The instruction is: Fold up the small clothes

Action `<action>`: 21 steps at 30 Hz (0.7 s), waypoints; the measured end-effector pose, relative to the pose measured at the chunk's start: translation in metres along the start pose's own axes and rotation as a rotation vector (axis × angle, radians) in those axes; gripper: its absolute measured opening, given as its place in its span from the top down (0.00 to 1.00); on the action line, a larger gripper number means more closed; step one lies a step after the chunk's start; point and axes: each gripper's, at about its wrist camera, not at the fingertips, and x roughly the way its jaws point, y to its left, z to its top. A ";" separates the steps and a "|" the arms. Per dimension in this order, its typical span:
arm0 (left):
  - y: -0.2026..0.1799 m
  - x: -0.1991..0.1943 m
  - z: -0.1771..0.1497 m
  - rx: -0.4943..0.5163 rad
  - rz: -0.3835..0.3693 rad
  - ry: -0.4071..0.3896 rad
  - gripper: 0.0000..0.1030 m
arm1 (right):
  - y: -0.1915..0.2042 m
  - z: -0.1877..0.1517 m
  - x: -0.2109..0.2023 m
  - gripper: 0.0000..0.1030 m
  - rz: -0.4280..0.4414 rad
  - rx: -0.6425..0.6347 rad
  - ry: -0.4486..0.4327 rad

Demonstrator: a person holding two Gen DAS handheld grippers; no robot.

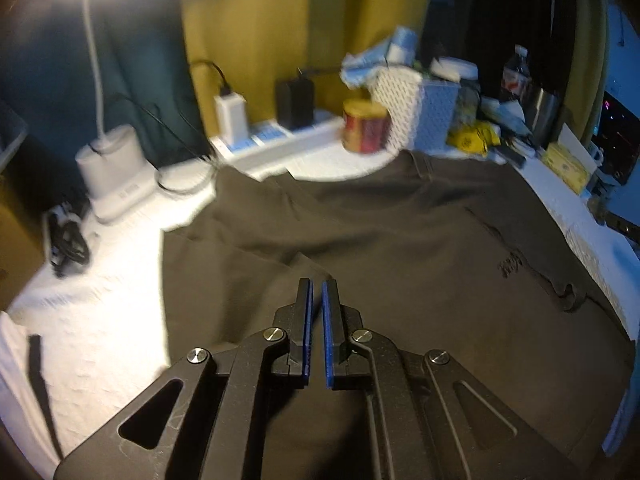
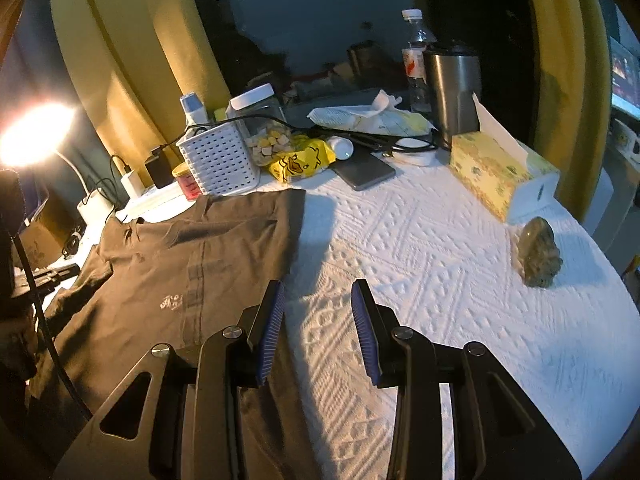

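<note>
Two views differ: left gripper (image 1: 316, 286) nearly closed, empty, over shirt (image 1: 400, 248); right gripper (image 2: 318, 292) open, empty, beside rock (image 2: 540, 254)

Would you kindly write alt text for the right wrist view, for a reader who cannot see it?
The right gripper, its blue-padded jaws open, hovers at the right edge of a dark brown T-shirt spread on a white embossed tablecloth. Behind stand a white plastic lattice basket, a yellow tissue box and a lit lamp.
</note>
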 end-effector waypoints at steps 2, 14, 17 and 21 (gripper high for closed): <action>-0.001 -0.003 -0.003 -0.008 0.002 0.020 0.96 | -0.003 -0.002 -0.001 0.64 0.000 0.004 0.001; 0.076 -0.045 -0.050 -0.168 0.110 0.071 0.16 | 0.011 -0.009 0.018 0.64 0.044 -0.005 0.041; 0.084 -0.046 -0.062 -0.214 0.053 0.078 0.16 | 0.019 -0.010 0.021 0.64 0.053 -0.021 0.053; 0.085 -0.041 -0.065 -0.242 -0.035 0.063 0.31 | 0.032 -0.009 0.022 0.64 0.061 -0.042 0.056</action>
